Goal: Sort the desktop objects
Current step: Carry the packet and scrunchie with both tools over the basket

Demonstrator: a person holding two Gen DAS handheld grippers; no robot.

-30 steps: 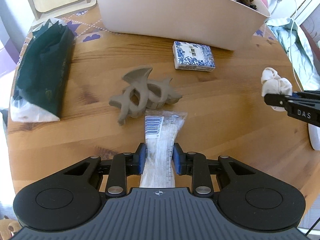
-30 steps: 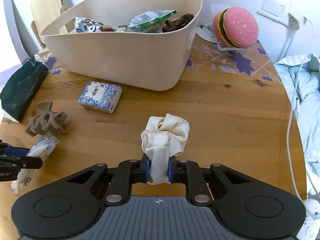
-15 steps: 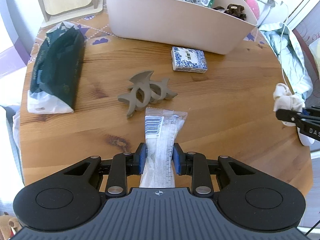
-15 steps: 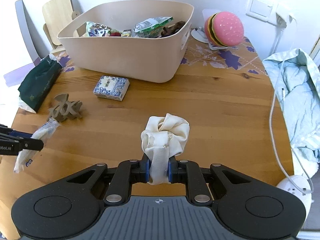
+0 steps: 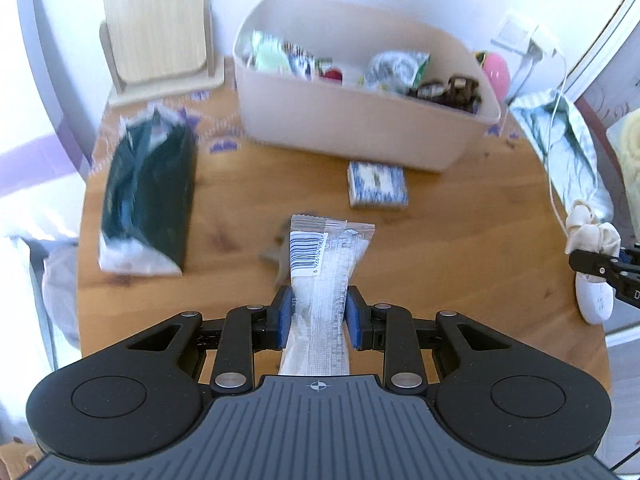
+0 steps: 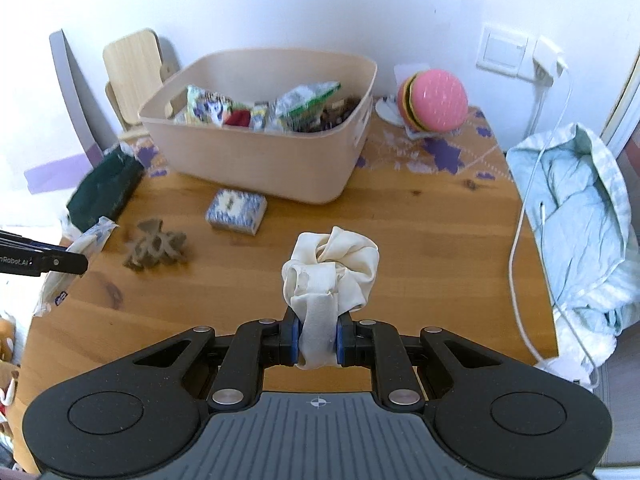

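Observation:
My left gripper [image 5: 319,316] is shut on a clear plastic packet [image 5: 324,264] with a barcode and holds it above the wooden table [image 5: 460,248]. My right gripper [image 6: 317,340] is shut on a cream scrunchie [image 6: 332,268], also lifted off the table. A beige storage bin [image 6: 256,160] with several snack packets in it stands at the back. A grey hair claw clip [image 6: 154,246] and a blue patterned small box [image 6: 236,212] lie on the table in front of the bin. The packet partly hides the clip in the left wrist view.
A dark green tissue pack [image 5: 148,196] lies at the table's left. A pink burger toy [image 6: 434,102] sits at the back right by a wall socket [image 6: 504,52]. Light blue cloth with a white cable [image 6: 576,208] hangs off the right edge. A wooden stand [image 5: 156,28] is back left.
Both grippers have risen well above the table with their objects still held. The views now look down into the bin from higher up.

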